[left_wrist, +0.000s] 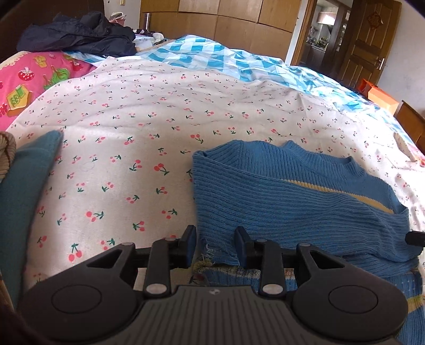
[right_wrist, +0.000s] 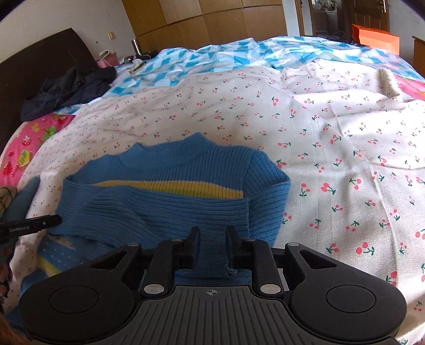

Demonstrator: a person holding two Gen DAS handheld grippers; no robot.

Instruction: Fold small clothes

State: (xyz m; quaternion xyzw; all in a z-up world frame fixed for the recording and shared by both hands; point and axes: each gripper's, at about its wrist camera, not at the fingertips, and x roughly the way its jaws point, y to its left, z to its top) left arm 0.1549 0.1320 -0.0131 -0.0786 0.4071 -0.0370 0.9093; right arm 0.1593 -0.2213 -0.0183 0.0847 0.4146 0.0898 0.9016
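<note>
**Blue sweater half folded on the cherry-print bed**

Left wrist view looks down over the left gripper (left_wrist: pixel 215 242), angled toward the bed. Its jaws stand partly apart over the frayed cuff of a sleeve of the blue sweater (left_wrist: pixel 292 191); the knit lies below the gap and the pads do not press on it. That sleeve is folded across the chest, covering part of the yellow stripe (left_wrist: pixel 345 197). The tip of the right gripper pokes in at this view's right edge, at the far side of the sweater.

From the right wrist view, the right gripper (right_wrist: pixel 212 242) also tilts down at the bed. Its jaws are a little apart, and the blue sleeve end (right_wrist: pixel 212 254) runs through the gap between them; whether the pads bear on the knit I cannot tell for certain, though a narrow gap seems to show on either side. The sweater lies flat, neck away from the camera, with both sleeves laid across the body and the patterned hem (right_wrist: pixel 53 254) at lower left.

The surface is a white sheet printed with cherries (left_wrist: pixel 159 111), with a blue-and-white checked quilt (left_wrist: pixel 212 55) beyond it. A teal garment (left_wrist: pixel 24 185) sits at the left edge, a pink cartoon-print pillow (left_wrist: pixel 29 82) and a dark jacket (left_wrist: pixel 79 34) by the headboard. Wooden wardrobes (right_wrist: pixel 212 24), a wooden door (left_wrist: pixel 369 39) and an orange box (right_wrist: pixel 377 35) stand behind.
</note>
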